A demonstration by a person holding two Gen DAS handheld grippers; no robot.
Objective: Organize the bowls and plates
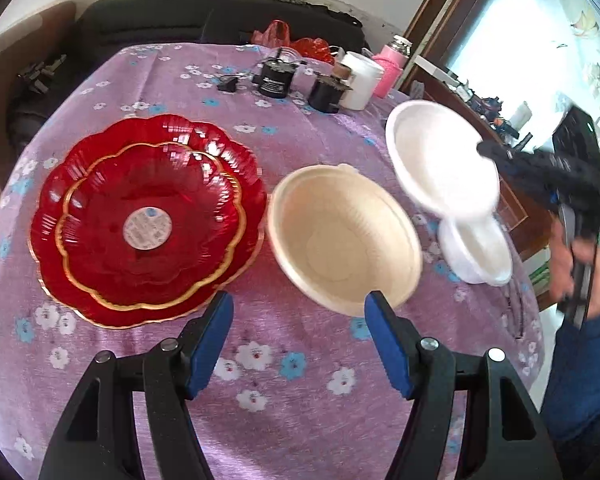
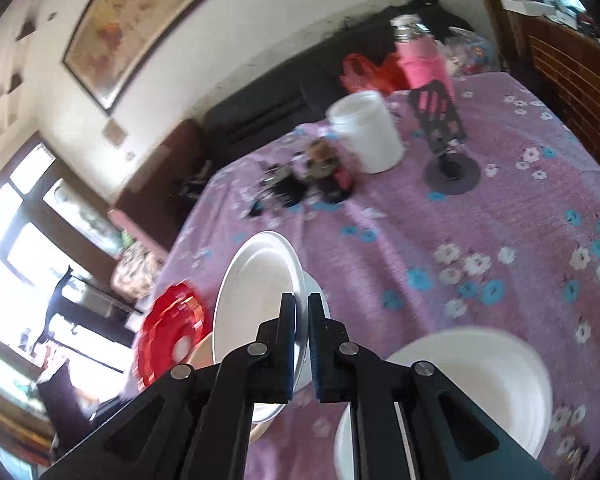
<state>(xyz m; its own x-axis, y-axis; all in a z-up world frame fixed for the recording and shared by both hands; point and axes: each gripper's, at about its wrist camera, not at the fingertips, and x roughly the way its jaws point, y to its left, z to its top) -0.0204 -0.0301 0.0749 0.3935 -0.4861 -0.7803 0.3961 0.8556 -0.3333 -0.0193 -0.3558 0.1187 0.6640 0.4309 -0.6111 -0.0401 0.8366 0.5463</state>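
- Surface point(image 1: 292, 408): round, purple flowered cloth over it.
- Red plates: 2, stacked, smaller red plate point(image 1: 150, 222) inside larger red plate point(image 1: 52, 208); gold scalloped rims; on the left side of the surface. Round sticker point(image 1: 147, 222) in the middle of the top one.
- Bowls: 3 in all.
- Beige bowl point(image 1: 342, 238): 1, resting on the surface just right of the red stack, tilted toward the camera, empty.
- Lifted white bowl point(image 1: 440, 160): 1, up in the air, tipped, to the right of the beige one; blurred.
- Small white bowl point(image 1: 476, 250): 1, on the surface right below the lifted one, near the right edge.
- Left tongs point(image 1: 298, 320): jaws apart, nothing between them, hovering over the near part of the surface; the right blue pad overlaps the near rim of the beige bowl in view, contact cannot be told.
- Right tongs point(image 2: 301, 304): clamped on the rim of the lifted white bowl, one finger inside the rim and one outside.
- Hand point(image 1: 572, 264) with a blue sleeve holds the right tongs at the right edge.
- Far side of the surface, counted: 1 white jar point(image 1: 360, 80), 1 pink bottle point(image 1: 390, 68), 1 red plastic bag point(image 1: 296, 40), a few small dark gadgets, count unclear.
- Black phone stand point(image 2: 444, 132): 1, far right, seen in the right view only.
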